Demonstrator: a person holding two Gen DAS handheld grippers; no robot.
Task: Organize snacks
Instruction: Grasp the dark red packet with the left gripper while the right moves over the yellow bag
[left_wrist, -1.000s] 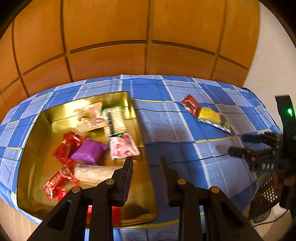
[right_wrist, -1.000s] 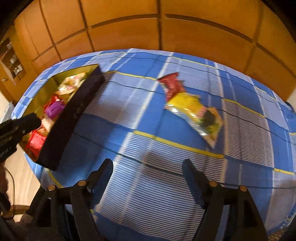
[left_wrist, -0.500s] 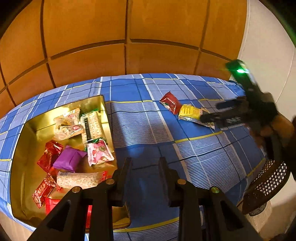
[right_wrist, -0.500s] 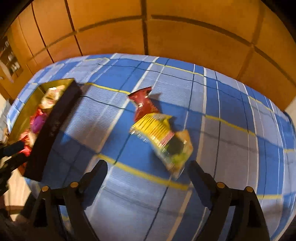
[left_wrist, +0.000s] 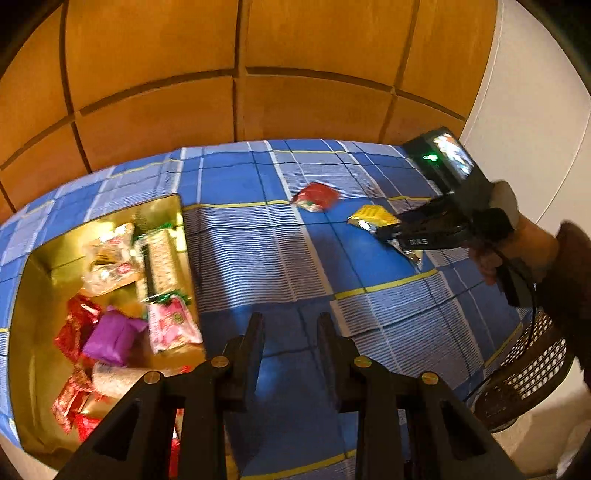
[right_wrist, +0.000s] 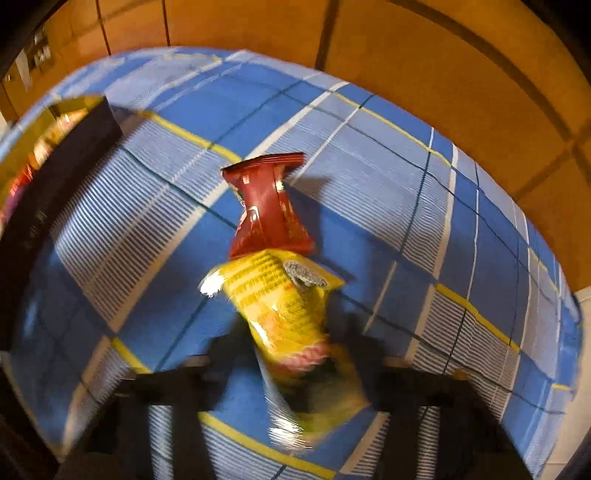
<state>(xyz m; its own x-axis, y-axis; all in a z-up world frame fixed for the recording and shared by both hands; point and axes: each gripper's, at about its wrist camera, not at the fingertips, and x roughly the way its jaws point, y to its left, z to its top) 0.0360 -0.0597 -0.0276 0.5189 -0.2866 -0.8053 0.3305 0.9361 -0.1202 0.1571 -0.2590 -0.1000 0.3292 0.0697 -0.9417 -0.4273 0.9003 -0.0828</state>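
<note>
A yellow snack packet (right_wrist: 291, 314) lies on the blue checked tablecloth (right_wrist: 424, 206), with a red packet (right_wrist: 269, 206) just beyond it. My right gripper (right_wrist: 291, 343) is open, its blurred fingers on either side of the yellow packet; it also shows in the left wrist view (left_wrist: 388, 230) over that packet (left_wrist: 369, 216), with the red packet (left_wrist: 316, 195) to its left. My left gripper (left_wrist: 290, 332) is open and empty above the cloth, beside the gold tin (left_wrist: 33, 369) that holds several snacks.
The tin's dark outer wall (right_wrist: 48, 206) stands at the left in the right wrist view. A wooden panelled wall (left_wrist: 240, 96) runs behind the table. A black mesh basket (left_wrist: 528, 373) sits below the table's right edge.
My right gripper has moved forward and down onto the yellow packet, which now lies between its fingers. My left gripper has drifted right, away from the tin.
</note>
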